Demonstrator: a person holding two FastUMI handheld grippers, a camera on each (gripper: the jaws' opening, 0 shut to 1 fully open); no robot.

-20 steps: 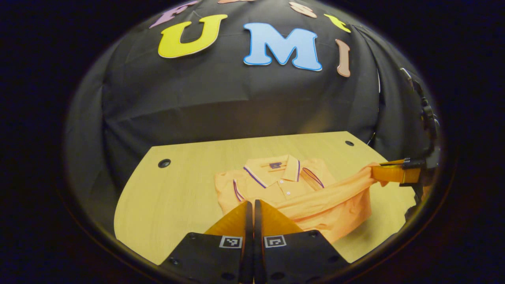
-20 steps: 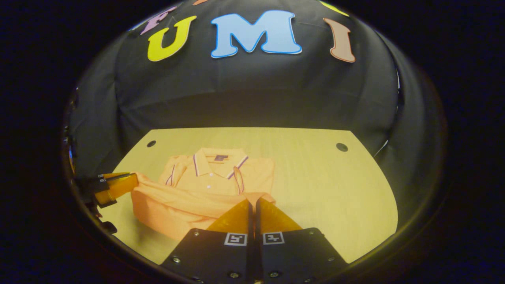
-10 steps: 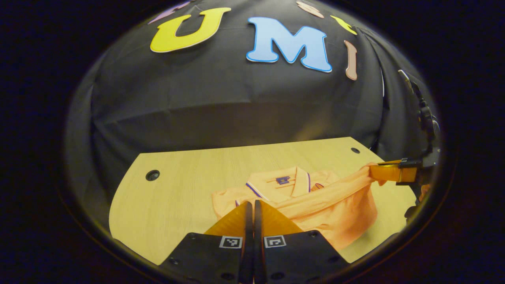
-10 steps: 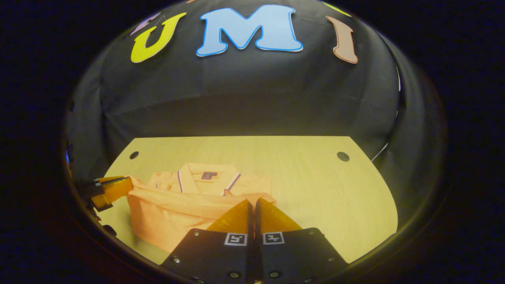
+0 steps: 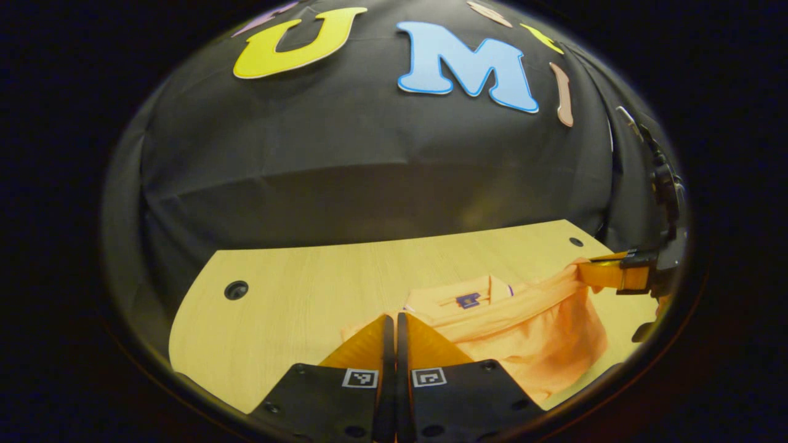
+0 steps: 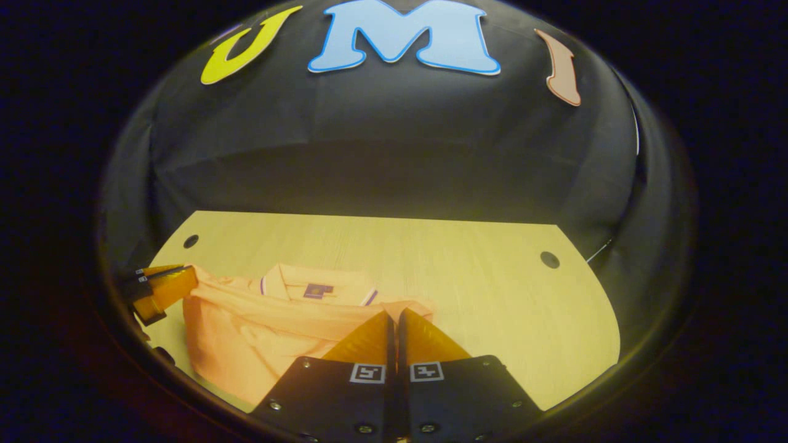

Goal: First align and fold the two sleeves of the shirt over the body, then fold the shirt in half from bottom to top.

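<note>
An orange polo shirt (image 5: 535,332) lies on the wooden table (image 5: 295,289), sleeves folded in. Its lower part is lifted as a hanging sheet, and the collar (image 5: 468,299) peeks over the raised hem. In the left gripper view, my left gripper (image 5: 391,317) is shut on one corner of the hem. The right gripper (image 5: 606,274) pinches the other corner at the far right. In the right gripper view the shirt (image 6: 258,332) hangs at the left. My right gripper (image 6: 394,314) is shut on its hem corner, and the left gripper (image 6: 163,289) holds the far end.
The table (image 6: 492,295) has round holes near its back corners (image 5: 236,289) (image 6: 549,259). Black cloth hangs close behind the table's far edge. Bare wood stretches to the shirt's left in the left gripper view and to its right in the right gripper view.
Both grippers have carried the hem up and toward the collar. The lifted cloth now hides the buttons and most of the chest; only the collar top remains visible.
</note>
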